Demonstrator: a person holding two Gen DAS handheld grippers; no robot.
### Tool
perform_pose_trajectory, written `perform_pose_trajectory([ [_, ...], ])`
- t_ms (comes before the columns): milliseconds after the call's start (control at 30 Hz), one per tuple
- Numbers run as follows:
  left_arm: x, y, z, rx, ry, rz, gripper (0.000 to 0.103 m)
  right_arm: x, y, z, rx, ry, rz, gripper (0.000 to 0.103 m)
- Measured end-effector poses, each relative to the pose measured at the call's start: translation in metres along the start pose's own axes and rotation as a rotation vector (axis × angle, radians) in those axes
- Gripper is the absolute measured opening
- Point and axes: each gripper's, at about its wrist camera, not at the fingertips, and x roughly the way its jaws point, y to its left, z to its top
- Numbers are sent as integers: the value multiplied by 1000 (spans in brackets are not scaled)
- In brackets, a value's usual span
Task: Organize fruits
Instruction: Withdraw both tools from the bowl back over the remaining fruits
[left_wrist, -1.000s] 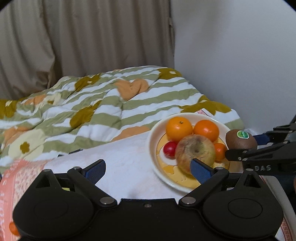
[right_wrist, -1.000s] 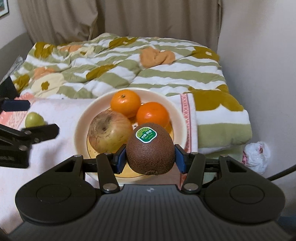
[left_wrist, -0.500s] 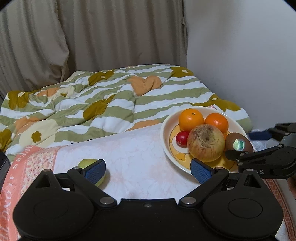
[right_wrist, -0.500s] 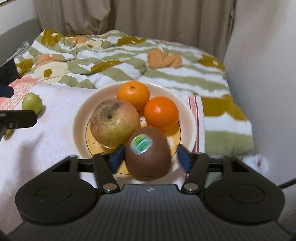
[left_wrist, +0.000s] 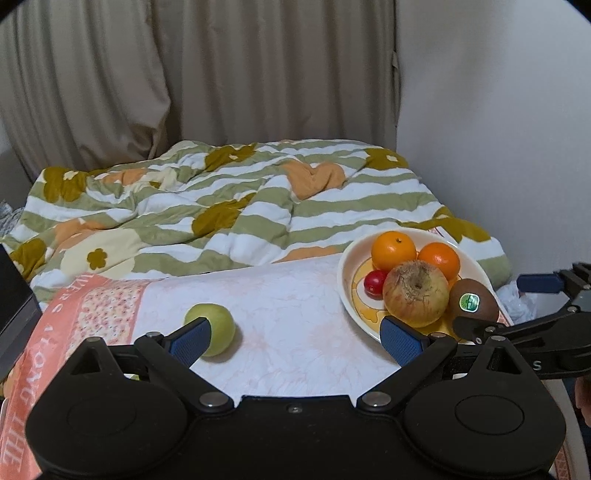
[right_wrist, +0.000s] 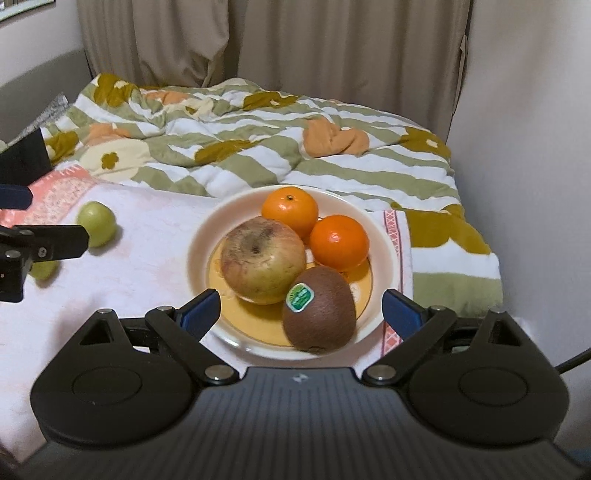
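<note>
A cream plate (right_wrist: 384, 236) (left_wrist: 345, 266) holds an apple (right_wrist: 263, 260), two oranges (right_wrist: 290, 209) (right_wrist: 339, 241), a small red fruit (left_wrist: 375, 282) and a brown kiwi (right_wrist: 320, 314) (left_wrist: 472, 301) with a green sticker. My right gripper (right_wrist: 301, 312) is open, drawn back just near of the kiwi, which lies on the plate. My left gripper (left_wrist: 295, 336) is open and empty. A green fruit (left_wrist: 211, 328) (right_wrist: 96, 223) lies on the white cloth by the left fingertip (left_wrist: 192, 338). A second green fruit (right_wrist: 43, 270) lies partly hidden behind the left gripper.
A striped flowered quilt (left_wrist: 236, 206) lies behind the cloth. A beige curtain (left_wrist: 192, 81) and a white wall (left_wrist: 498, 110) stand at the back. A dark box (left_wrist: 13, 306) sits at the far left. A crumpled white bag (left_wrist: 517, 301) lies right of the plate.
My right gripper opened and let the kiwi down onto the plate, then drew back. My left gripper pulled back and left, bringing the green fruit into view.
</note>
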Motion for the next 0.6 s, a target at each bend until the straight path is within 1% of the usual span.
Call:
perform_pose_trajectory([
  [100, -13, 3, -2, -27, -21, 9, 100, -12, -1, 0, 18, -2, 22, 103],
  [233, -34, 11, -7, -66, -49, 23, 100, -31, 1, 3, 7, -21, 17, 103],
  [367, -61, 22, -13, -92, -78, 72, 100, -51, 5, 7, -4, -33, 33, 103],
  [433, -74, 30, -17, -106, -93, 95, 102, -62, 9, 9, -12, -43, 45, 103],
  [600, -99, 55, -31, -120, -112, 152, 103, -86, 27, 8, -22, -67, 74, 103],
])
